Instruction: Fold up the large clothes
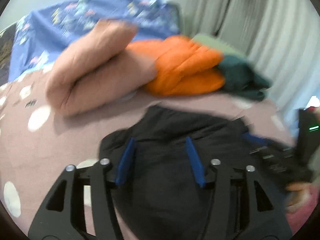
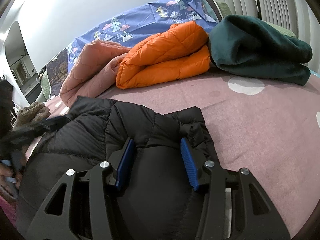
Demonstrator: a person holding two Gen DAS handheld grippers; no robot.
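A black puffer jacket [image 1: 180, 124] [image 2: 120, 124] lies on the pink bed sheet [image 1: 50, 136] [image 2: 250, 124]. In the blurred left wrist view, my left gripper [image 1: 159, 140] hovers over the jacket. Its blue pads [image 1: 126, 160] stand apart, dark fabric lies between them, and I see no squeeze. My right gripper [image 2: 156, 140] is shut on a thick bulge of the jacket near its right edge, the fabric filling the gap between the pads [image 2: 188, 160]. A blurred dark gripper shape [image 2: 30, 128] shows at the jacket's far left side.
Along the back of the bed lie three folded pieces: a pink quilted one [image 2: 90, 66], an orange puffer [image 2: 164, 56] and a dark green fleece [image 2: 256, 48]. Behind them is a blue patterned duvet [image 2: 140, 22]. A beige towel [image 2: 32, 112] lies at the left, and curtains [image 1: 270, 30] hang at the right.
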